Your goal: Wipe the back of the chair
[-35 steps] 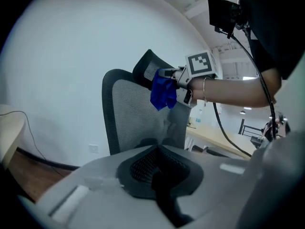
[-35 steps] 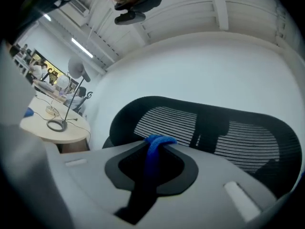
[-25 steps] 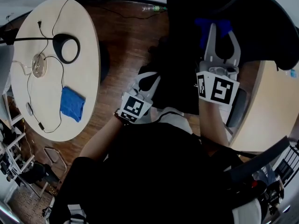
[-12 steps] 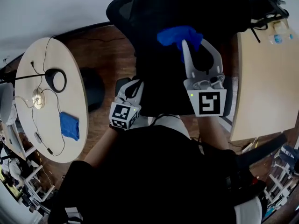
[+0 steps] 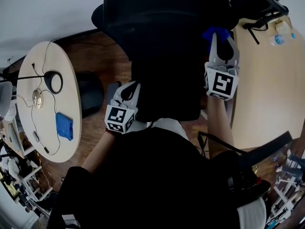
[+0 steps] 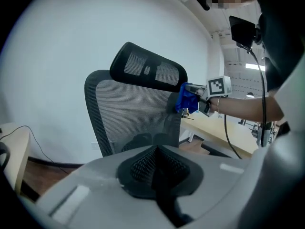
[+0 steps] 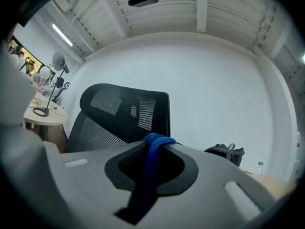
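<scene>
White wall (image 5: 47,8) and wooden floor (image 5: 102,56) were seen behind a black mesh office chair (image 5: 162,42). The right claw (image 5: 219,38) was clamped on a blue cloth (image 5: 214,32), which was pressed to the backrest's edge just below the headrest. The left claw (image 5: 135,85) was closed on nothing, with the backrest just ahead of it.

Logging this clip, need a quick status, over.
Right tool shut on blue cloth, at edge of chair back. Left tool shut, empty, low beside it. Nothing in the way.
</scene>
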### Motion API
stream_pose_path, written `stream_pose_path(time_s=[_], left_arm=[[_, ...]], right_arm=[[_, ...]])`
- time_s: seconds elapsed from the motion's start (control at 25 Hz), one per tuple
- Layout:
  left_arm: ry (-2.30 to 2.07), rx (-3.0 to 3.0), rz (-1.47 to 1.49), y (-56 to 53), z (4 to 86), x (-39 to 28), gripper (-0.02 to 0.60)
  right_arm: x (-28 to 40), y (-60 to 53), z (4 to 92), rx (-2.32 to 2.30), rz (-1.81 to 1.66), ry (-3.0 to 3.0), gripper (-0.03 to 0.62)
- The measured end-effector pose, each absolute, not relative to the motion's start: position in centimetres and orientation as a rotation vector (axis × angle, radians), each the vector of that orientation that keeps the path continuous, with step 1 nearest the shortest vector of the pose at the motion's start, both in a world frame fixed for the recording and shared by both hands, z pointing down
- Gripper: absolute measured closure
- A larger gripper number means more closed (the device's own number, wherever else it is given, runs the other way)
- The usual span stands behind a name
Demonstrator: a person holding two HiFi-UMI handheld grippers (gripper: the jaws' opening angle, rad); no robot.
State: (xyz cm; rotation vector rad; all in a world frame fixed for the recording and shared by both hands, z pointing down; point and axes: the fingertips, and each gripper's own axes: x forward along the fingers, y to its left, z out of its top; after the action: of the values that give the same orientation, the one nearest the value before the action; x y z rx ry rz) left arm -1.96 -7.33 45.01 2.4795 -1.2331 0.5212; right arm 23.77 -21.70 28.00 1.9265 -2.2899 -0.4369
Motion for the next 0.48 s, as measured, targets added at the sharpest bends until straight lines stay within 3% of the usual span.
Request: stream_pose_path(time_s=[0.48], left_arm=[[-1.356, 2.390, 0.429, -7.7, 44.0, -5.3, 0.575]], right_arm=[[14.0, -26.1, 27.7, 1.700, -0.478, -2.362, 0.549]])
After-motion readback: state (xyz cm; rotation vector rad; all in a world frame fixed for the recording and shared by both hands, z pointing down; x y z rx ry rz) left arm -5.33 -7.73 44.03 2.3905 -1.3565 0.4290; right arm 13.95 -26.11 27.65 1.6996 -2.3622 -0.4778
